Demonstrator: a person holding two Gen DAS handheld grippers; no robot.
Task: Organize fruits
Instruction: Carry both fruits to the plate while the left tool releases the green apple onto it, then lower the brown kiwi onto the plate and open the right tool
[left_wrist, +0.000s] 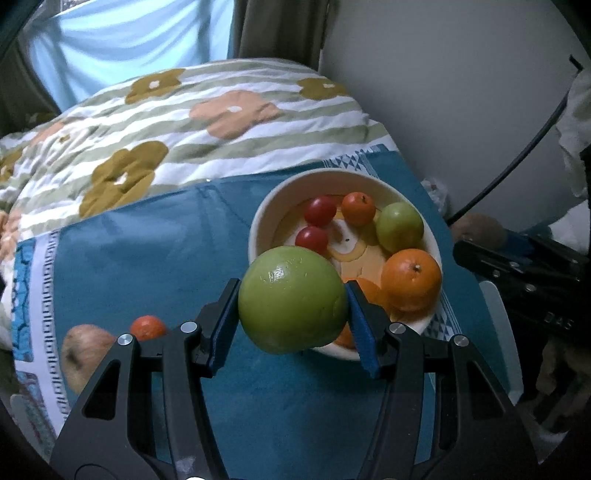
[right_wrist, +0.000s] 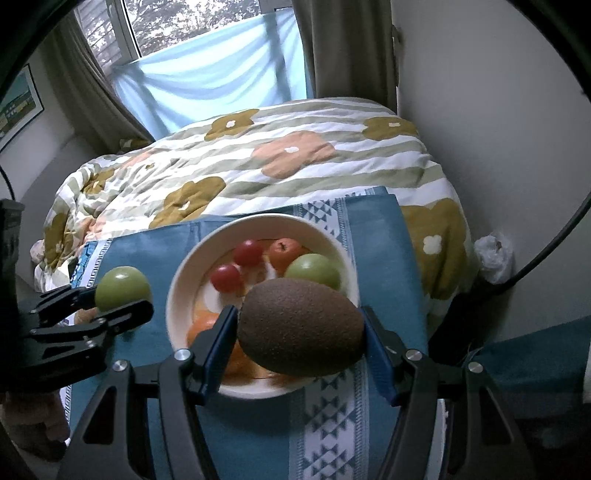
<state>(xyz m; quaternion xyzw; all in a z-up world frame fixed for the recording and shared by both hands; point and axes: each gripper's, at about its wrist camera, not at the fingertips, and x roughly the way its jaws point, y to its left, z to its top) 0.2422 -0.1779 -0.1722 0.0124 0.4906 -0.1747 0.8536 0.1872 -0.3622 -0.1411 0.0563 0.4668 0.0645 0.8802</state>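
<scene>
No readable writing anywhere, my left gripper (left_wrist: 291, 301) jaws clenched on green apple (left_wrist: 291, 299), right gripper (right_wrist: 299, 328) jaws grasping kiwi (right_wrist: 301, 326), bowl (right_wrist: 255, 225) near blue cloth's (right_wrist: 147, 251) far edge, open cloth at left.

Large green apple (left_wrist: 291, 301) clamped in the left tool (left_wrist: 291, 314); brown kiwi (right_wrist: 300, 328) in the right tool (right_wrist: 301, 339); beyond both, a white bowl (left_wrist: 266, 206) of tomatoes, oranges and a small green fruit.

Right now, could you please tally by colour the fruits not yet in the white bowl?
Green round apple, left gripper: 1
Brown fuzzy kiwi, right gripper: 1
Small orange citrus, blue cloth: 1
Pale yellowish round fruit, cloth: 1
Total: 4
</scene>
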